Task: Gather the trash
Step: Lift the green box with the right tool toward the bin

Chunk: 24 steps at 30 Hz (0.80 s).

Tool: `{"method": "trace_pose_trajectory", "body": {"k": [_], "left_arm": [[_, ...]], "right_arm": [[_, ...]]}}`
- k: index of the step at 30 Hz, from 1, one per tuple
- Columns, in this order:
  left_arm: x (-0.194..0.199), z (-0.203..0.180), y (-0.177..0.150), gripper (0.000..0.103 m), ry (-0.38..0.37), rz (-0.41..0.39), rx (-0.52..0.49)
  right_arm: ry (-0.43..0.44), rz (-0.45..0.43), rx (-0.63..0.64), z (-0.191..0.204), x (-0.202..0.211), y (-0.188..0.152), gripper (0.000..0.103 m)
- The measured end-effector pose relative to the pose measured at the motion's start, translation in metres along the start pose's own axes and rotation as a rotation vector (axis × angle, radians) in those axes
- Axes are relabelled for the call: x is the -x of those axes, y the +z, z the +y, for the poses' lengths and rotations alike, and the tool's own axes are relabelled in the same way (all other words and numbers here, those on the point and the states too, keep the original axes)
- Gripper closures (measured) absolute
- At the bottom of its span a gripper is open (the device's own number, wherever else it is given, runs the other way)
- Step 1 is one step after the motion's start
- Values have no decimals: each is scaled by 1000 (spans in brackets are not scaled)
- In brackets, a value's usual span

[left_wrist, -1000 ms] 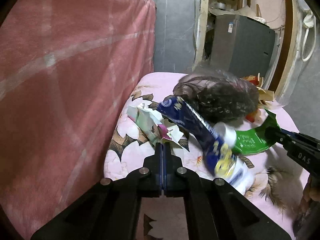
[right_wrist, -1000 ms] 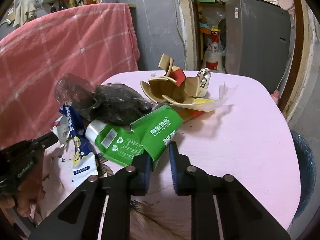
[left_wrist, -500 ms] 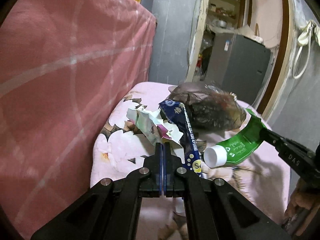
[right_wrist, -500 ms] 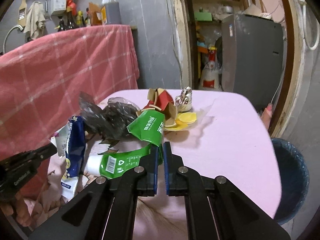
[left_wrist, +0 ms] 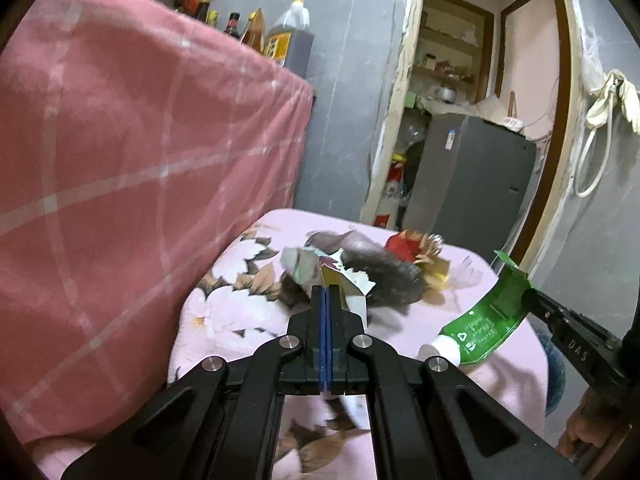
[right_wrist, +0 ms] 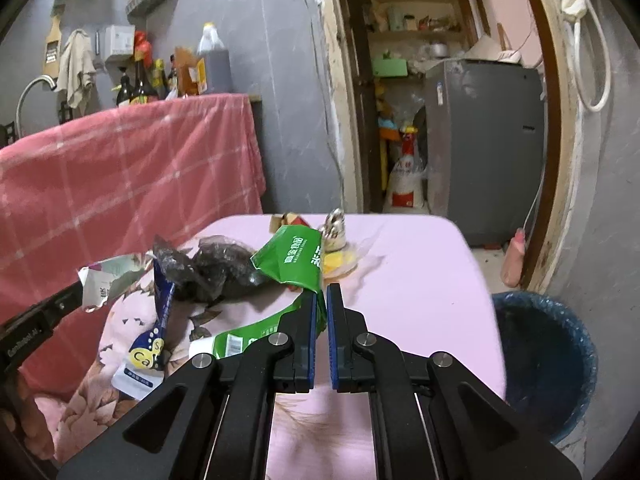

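My left gripper [left_wrist: 325, 294] is pressed tight on a torn white wrapper [left_wrist: 352, 280], which sticks up past the fingertips. From the right wrist view the same wrapper [right_wrist: 105, 280] hangs off that gripper, clear of the table. My right gripper [right_wrist: 321, 300] is clamped on a green pouch [right_wrist: 294, 262] — the pouch folds over the tips, and its white cap end [right_wrist: 202, 350] droops to the left below. In the left view that pouch [left_wrist: 486, 316] dangles from the right gripper [left_wrist: 530, 300] above the table edge. Left on the pink floral tablecloth [right_wrist: 420, 264]: a blue snack bag [right_wrist: 154, 340], a crumpled dark plastic bag [right_wrist: 216, 266], a red-and-tan carton scrap [left_wrist: 408, 246] and something yellow [right_wrist: 340, 260]. A blue bin [right_wrist: 548, 364] sits on the floor just right of the table — well apart from both held pieces.
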<state>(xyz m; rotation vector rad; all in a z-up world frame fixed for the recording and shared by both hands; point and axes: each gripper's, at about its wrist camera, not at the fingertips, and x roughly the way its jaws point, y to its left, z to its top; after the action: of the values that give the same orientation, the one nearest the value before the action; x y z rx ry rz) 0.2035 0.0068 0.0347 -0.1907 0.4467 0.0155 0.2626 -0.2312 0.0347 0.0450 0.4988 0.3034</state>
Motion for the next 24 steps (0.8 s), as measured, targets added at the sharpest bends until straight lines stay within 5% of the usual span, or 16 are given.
{"method": "trace_pose_trajectory", "body": {"k": [17, 24], "left_arm": [[11, -78, 10, 103, -170, -97, -51], [-11, -120, 2, 103, -234, -43, -92]], "right_arm": [[-84, -90, -40, -54, 35, 16, 100], [-138, -102, -52, -85, 45, 16, 100]]}}
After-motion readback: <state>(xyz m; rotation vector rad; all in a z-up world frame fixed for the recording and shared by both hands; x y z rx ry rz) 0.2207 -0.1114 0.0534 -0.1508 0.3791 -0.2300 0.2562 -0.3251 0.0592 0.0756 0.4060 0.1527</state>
